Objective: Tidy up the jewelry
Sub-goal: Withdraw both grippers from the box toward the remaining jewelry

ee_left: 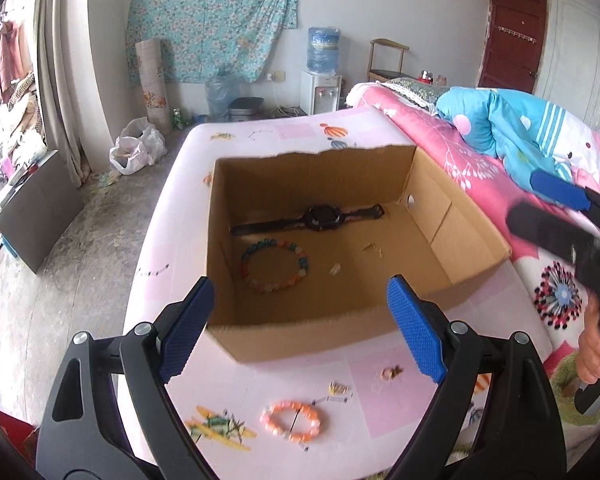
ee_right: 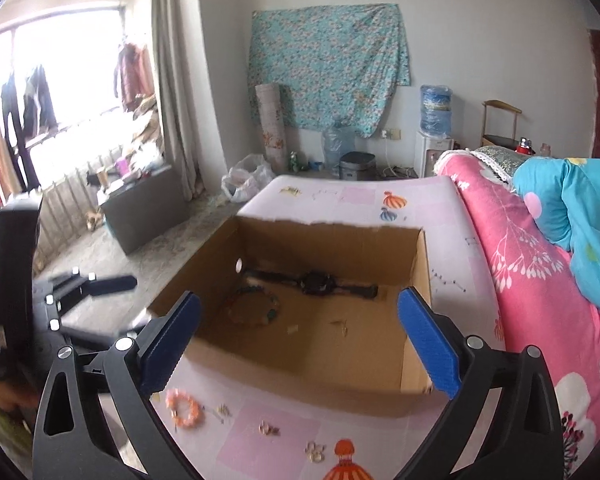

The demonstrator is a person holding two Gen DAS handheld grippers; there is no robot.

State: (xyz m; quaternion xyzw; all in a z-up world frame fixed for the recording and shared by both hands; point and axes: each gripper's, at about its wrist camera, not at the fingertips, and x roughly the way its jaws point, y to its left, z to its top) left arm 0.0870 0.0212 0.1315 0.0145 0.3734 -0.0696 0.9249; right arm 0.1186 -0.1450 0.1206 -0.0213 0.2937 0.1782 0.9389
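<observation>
The left gripper (ee_left: pixel 300 328) is held wide open, and nothing is held between its blue pads. The right gripper (ee_right: pixel 300 344) is also held wide open, with nothing in it. Both are pointed down over a tabletop (ee_left: pixel 228 376) that is covered with a pink picture cloth. Closest on the cloth, an orange bead bracelet (ee_left: pixel 291 419) is laid flat. Just beside it, a few tiny pieces are seen: a small gold bit (ee_left: pixel 339 388) and a little ring piece (ee_left: pixel 392 373). In the right wrist view, small gold rings (ee_right: pixel 314 452) are seen near the bottom edge. Behind these, an open cardboard box (ee_left: pixel 300 340) is set on the cloth. Inside the box, a colorful bead bracelet (ee_left: pixel 275 267) is laid on the bottom. Further back in the box, a black watch (ee_left: pixel 320 218) is stretched out flat. A pink bed (ee_left: pixel 440 152) with a blue blanket (ee_left: pixel 500 120) is seen beside the tabletop. Far away, a water cooler (ee_left: pixel 322 76) is stood by the wall.
</observation>
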